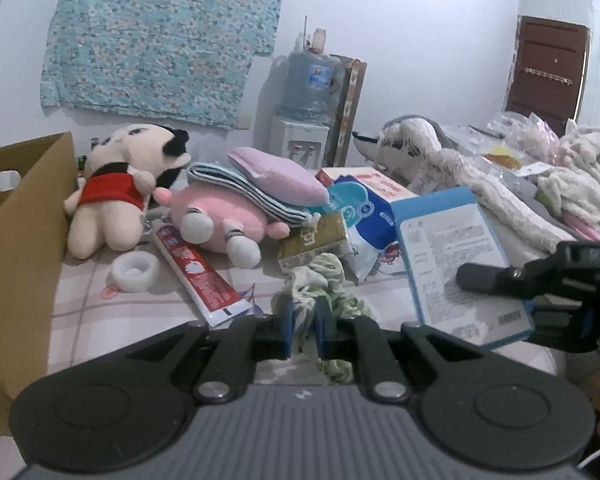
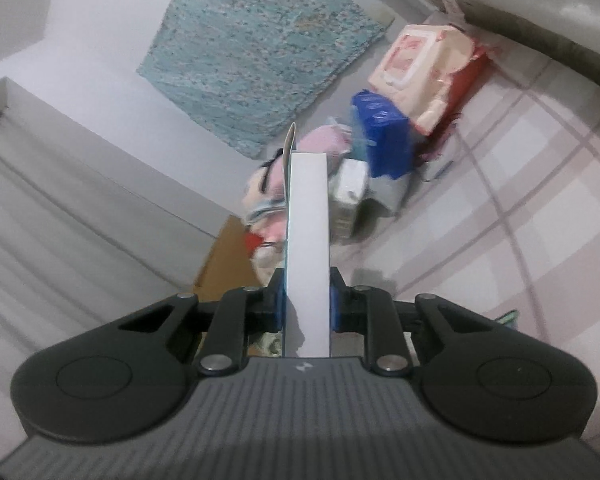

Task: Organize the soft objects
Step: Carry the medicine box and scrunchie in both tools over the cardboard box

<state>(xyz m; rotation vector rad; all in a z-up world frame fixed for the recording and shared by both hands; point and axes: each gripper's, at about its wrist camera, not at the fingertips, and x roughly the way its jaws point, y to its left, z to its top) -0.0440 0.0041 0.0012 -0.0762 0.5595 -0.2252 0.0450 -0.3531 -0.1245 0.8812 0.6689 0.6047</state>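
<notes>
My left gripper point(image 1: 302, 320) is shut on a crumpled green and white cloth point(image 1: 320, 280) lying on the checked bed sheet. Behind it lie a pink plush point(image 1: 220, 220), a cream doll in a red top point(image 1: 116, 192) and folded towels point(image 1: 260, 184). My right gripper point(image 2: 307, 308) is shut on a flat blue and white box point(image 2: 308, 240), seen edge-on and tilted. The same box point(image 1: 456, 256) and the right gripper point(image 1: 540, 280) show at the right of the left wrist view, the box lifted at an angle.
A brown cardboard box point(image 1: 24, 216) stands at the left. A toothpaste tube point(image 1: 196, 276), a tape roll point(image 1: 136, 270), tissue packs point(image 1: 364, 216) and a wipes pack point(image 2: 428, 68) lie around. Fluffy blankets point(image 1: 520, 184) pile at the right. A water dispenser point(image 1: 308, 92) stands behind.
</notes>
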